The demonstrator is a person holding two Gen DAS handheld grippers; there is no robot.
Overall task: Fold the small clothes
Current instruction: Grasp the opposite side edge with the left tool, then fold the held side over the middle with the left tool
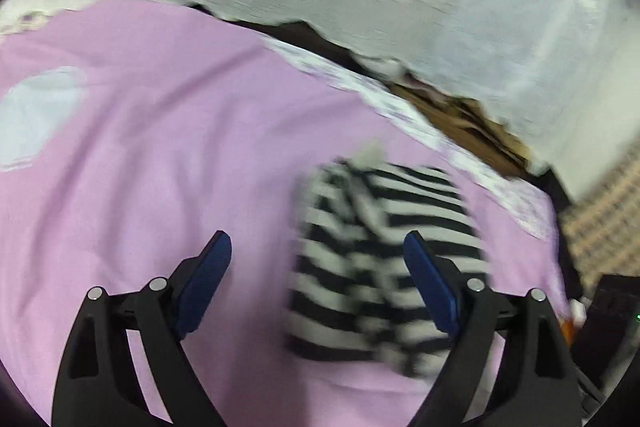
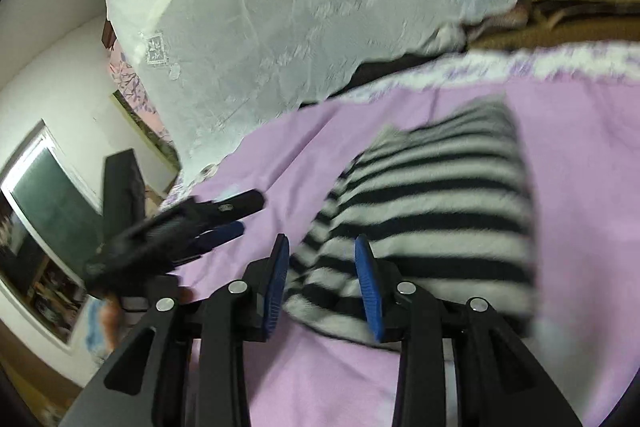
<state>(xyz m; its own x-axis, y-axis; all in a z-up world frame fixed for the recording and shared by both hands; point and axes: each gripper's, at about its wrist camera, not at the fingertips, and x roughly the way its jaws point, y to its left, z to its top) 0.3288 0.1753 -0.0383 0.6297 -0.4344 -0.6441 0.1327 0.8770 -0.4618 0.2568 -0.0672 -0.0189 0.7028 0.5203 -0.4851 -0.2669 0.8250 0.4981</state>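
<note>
Presently listed: one small black-and-white striped knit garment (image 1: 384, 259), folded into a rough block and lying on a pink-lilac bed sheet (image 1: 160, 147); outline blurred in both views. The sheet has a white lace-patterned border (image 1: 400, 107) along its far edge and a pale patch (image 1: 36, 115) at left.

Left gripper (image 1: 318, 247), black frame with blue pads: jaws spread wide, nothing between the pads. The garment lies below and beyond, nearer the right-hand finger; contact cannot be told. From the right wrist view this gripper (image 2: 240, 217) appears at left, just beside the garment's left edge.

Right gripper (image 2: 322, 247), same make: jaws at a narrow gap, the garment's near-left corner showing between the blue pads. Whether the pads press the knit cannot be told.

Backdrop: white embroidered net curtain (image 2: 300, 7) hanging past the bed; brown bedding (image 2: 560, 23) beneath its hem; a framed mirror (image 2: 44, 195) on the white wall at left.
</note>
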